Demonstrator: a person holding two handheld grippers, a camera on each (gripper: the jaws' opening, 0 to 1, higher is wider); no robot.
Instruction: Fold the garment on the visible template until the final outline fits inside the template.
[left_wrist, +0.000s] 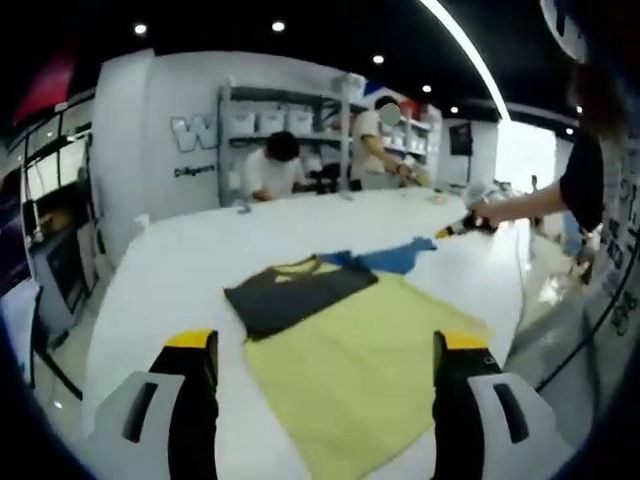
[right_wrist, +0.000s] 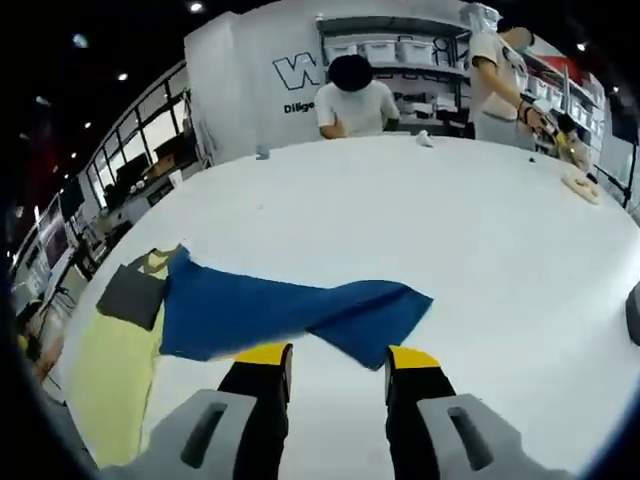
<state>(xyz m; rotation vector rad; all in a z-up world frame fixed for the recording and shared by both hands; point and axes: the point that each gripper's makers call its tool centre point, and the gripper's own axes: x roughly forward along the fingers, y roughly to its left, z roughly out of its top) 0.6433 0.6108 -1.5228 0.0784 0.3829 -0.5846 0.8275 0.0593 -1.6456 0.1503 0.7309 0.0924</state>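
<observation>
A wide white bench (left_wrist: 200, 270) carries a garment of blue, dark grey and yellow cloth (right_wrist: 290, 312), spread flat beside a pale yellow rectangular template sheet (left_wrist: 350, 370). In the left gripper view the dark grey part of the garment (left_wrist: 300, 292) lies across the far left corner of the template, with a yellow neckline at its far edge and the blue part trailing away to the far right. The left gripper (left_wrist: 328, 345) hovers above the near end of the template, its yellow-tipped black jaws wide apart and holding nothing. In the right gripper view the right gripper (right_wrist: 340, 360) sits just at the near edge of the blue cloth, jaws apart, nothing between them. Two people in white shirts (right_wrist: 352, 98) stand at the far side of the bench, before grey shelving with white bins (left_wrist: 275, 118).
</observation>
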